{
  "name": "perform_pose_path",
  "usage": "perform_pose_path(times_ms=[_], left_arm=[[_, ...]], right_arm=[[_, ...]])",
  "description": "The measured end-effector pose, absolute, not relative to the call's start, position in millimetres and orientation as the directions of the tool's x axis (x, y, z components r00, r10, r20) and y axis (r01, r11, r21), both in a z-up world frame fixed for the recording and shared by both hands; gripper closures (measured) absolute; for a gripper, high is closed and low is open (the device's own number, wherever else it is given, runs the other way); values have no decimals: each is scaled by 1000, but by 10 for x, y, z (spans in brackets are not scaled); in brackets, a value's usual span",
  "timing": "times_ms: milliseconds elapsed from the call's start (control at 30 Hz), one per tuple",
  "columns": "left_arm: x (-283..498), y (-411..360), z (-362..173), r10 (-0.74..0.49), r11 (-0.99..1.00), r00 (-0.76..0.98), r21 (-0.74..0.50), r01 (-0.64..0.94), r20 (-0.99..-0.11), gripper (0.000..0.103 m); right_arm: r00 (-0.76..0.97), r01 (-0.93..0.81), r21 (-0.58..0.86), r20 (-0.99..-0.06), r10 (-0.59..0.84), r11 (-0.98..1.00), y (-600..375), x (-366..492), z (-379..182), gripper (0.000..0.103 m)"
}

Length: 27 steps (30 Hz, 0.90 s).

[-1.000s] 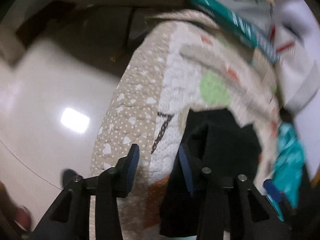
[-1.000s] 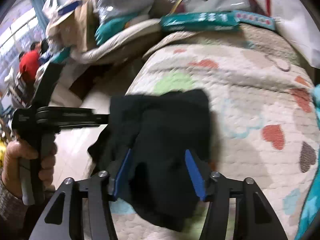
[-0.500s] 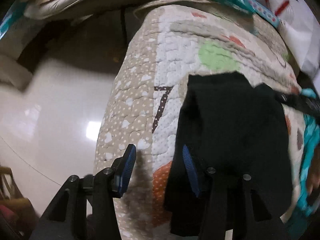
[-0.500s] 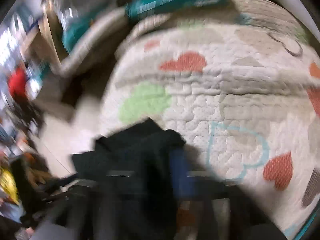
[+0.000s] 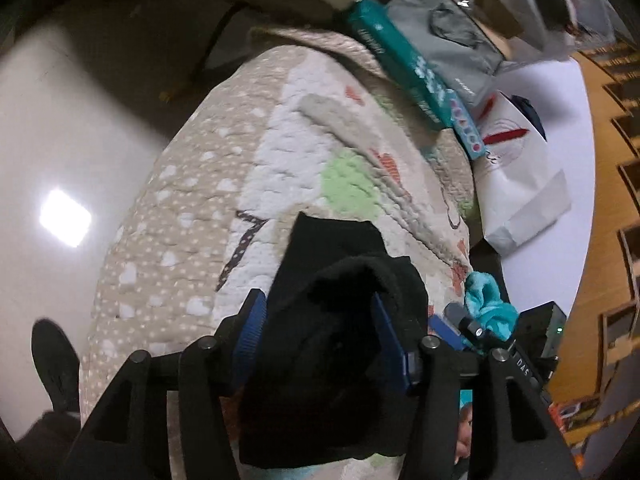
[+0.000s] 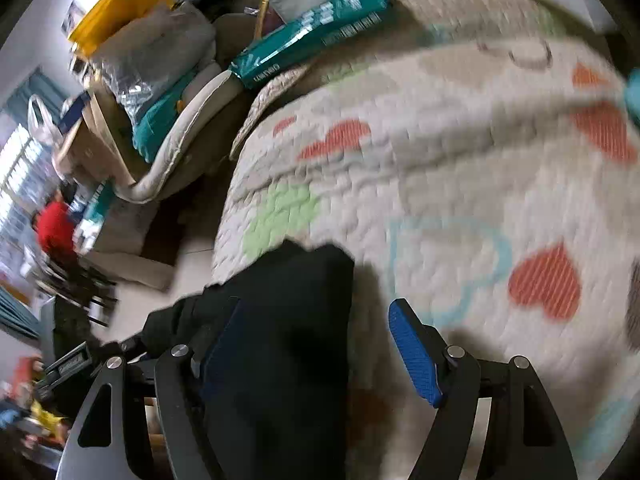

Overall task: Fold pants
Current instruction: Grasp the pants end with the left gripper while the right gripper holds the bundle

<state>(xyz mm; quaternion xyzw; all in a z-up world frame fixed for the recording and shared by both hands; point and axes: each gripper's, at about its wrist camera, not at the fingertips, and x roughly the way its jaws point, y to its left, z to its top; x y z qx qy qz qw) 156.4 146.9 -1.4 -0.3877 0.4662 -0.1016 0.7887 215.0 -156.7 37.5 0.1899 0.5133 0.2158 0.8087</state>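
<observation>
Black pants (image 5: 332, 240) lie folded near the edge of a quilted bed cover (image 5: 280, 152) with heart shapes. My left gripper (image 5: 320, 340) straddles a raised bunch of the black cloth. Its jaws are opening, and I cannot see the pads pressing. In the right wrist view the pants (image 6: 296, 280) reach under my right gripper (image 6: 316, 344). Those jaws are opening wide: the left blue pad sits over the cloth, the right one over bare quilt (image 6: 460, 184). The right gripper's blue pad (image 5: 444, 328) shows beside the left one.
A teal packet (image 5: 400, 64), a grey bag (image 5: 452, 36) and a white paper bag (image 5: 520, 184) lie at the bed's far end. A teal cloth (image 5: 488, 304) sits to the right. The bed edge drops to shiny floor (image 5: 60, 140). A person in red (image 6: 56, 228) sits far off.
My left gripper has shifted right, from beside the pants to astride them. My right gripper was close together and blurred over the cloth; it now stands wide and has rolled.
</observation>
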Motion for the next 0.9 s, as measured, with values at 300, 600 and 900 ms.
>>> perform_pose_path(times_ms=[300, 600, 900], left_arm=[[1486, 1716, -32, -497, 585, 617, -761, -282, -611, 39], [1602, 1184, -266, -535, 717, 432, -661, -223, -726, 34], [1625, 804, -284, -481, 814, 464, -575, -79, -744, 15]], right_arm=[[293, -123, 640, -707, 644, 758, -1392, 2119, 39, 24], [262, -133, 660, -696, 669, 739, -1270, 2134, -105, 23], [247, -90, 731, -641, 726, 676, -1277, 2208, -217, 29]])
